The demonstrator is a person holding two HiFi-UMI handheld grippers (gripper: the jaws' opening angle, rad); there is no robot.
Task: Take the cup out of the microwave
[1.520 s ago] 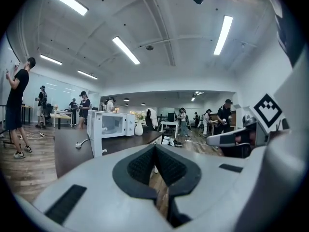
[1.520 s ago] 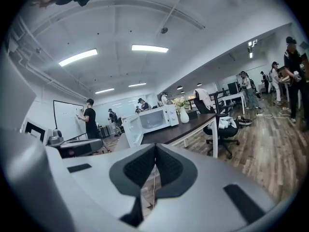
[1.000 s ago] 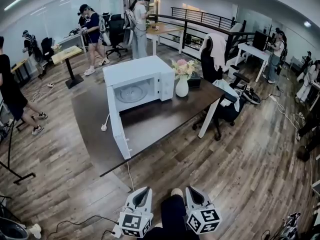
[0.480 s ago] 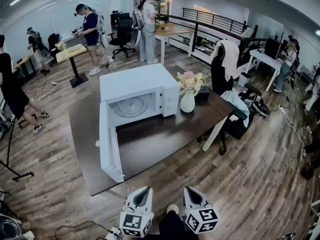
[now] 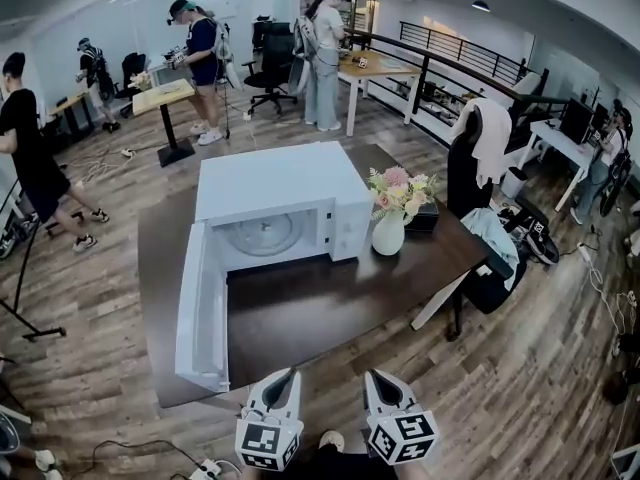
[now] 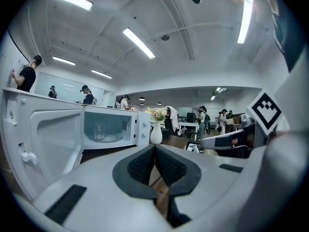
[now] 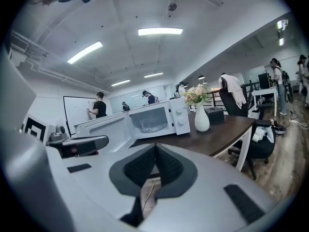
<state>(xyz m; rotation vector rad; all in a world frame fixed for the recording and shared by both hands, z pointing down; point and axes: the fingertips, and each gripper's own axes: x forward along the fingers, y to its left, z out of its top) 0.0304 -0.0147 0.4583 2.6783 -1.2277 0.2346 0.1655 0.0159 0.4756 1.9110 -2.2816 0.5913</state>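
Observation:
A white microwave (image 5: 275,183) stands on the dark table (image 5: 330,313) with its door (image 5: 200,303) swung wide open to the left. Through the opening I see the glass turntable (image 5: 262,235). In the left gripper view a faint clear glass cup (image 6: 99,132) seems to stand on it. My left gripper (image 5: 290,373) and right gripper (image 5: 368,375) are held side by side just short of the table's near edge. Both point at the microwave and are well apart from it. Each is shut with nothing between its pads, as the left gripper (image 6: 155,146) and right gripper (image 7: 155,146) show in their own views.
A white vase of flowers (image 5: 388,233) stands right of the microwave, with a black box (image 5: 426,217) behind it. A chair draped in white cloth (image 5: 484,148) is beyond the table's right end. Several people work at desks behind. Cables and a power strip (image 5: 205,468) lie on the floor.
I have come closer to the table: the microwave and its open door loom larger and nearer. Both grippers stay shut and side by side.

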